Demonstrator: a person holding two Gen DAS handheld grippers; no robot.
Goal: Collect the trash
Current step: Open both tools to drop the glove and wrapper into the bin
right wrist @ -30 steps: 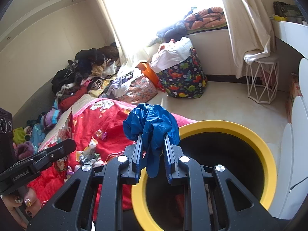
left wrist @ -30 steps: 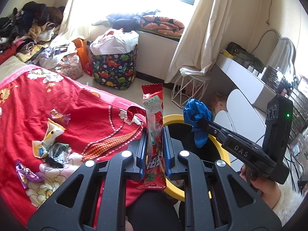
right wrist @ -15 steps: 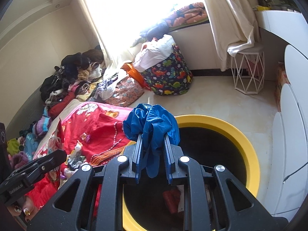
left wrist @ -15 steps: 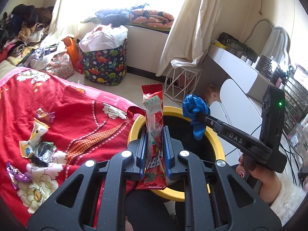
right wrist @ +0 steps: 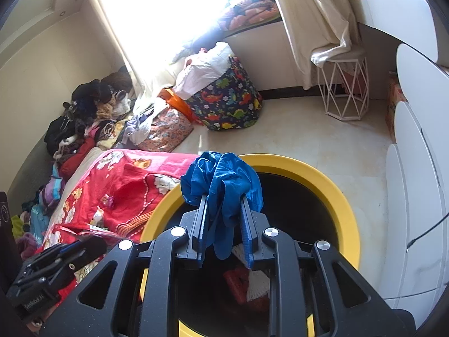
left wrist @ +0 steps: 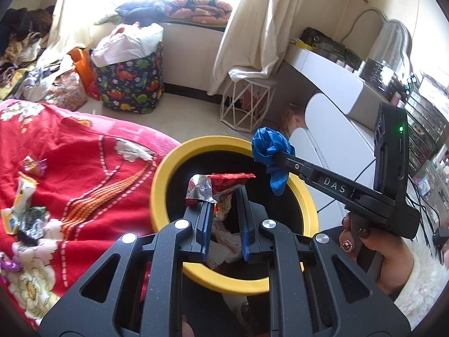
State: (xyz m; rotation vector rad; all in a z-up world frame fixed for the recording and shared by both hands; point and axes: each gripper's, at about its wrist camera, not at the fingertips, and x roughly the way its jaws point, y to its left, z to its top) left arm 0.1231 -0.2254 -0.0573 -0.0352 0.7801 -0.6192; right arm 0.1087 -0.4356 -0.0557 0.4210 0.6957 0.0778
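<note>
A yellow-rimmed black bin [left wrist: 164, 174] stands beside the red bedspread; it also shows in the right wrist view [right wrist: 341, 196]. My left gripper [left wrist: 223, 196] is open over the bin's mouth, and the red snack wrapper [left wrist: 221, 182] sits loose and crumpled between its parted fingers. My right gripper [right wrist: 223, 199] is open over the bin, with a crumpled blue glove [right wrist: 221, 179] draped between its fingers; the glove also shows in the left wrist view [left wrist: 270, 147]. Trash lies inside the bin [right wrist: 241, 283].
Several wrappers [left wrist: 25, 193] lie on the red bedspread [left wrist: 70, 146] at the left. A dinosaur-print hamper [left wrist: 132, 75], a white wire stool [left wrist: 247, 101], a white desk and chair [left wrist: 331, 106] and piled clothes [right wrist: 84, 118] surround the floor.
Both grippers moved over the bin's mouth. My left gripper's jaws opened and the red wrapper slumped and crumpled. My right gripper's jaws opened too, the blue glove still hanging there.
</note>
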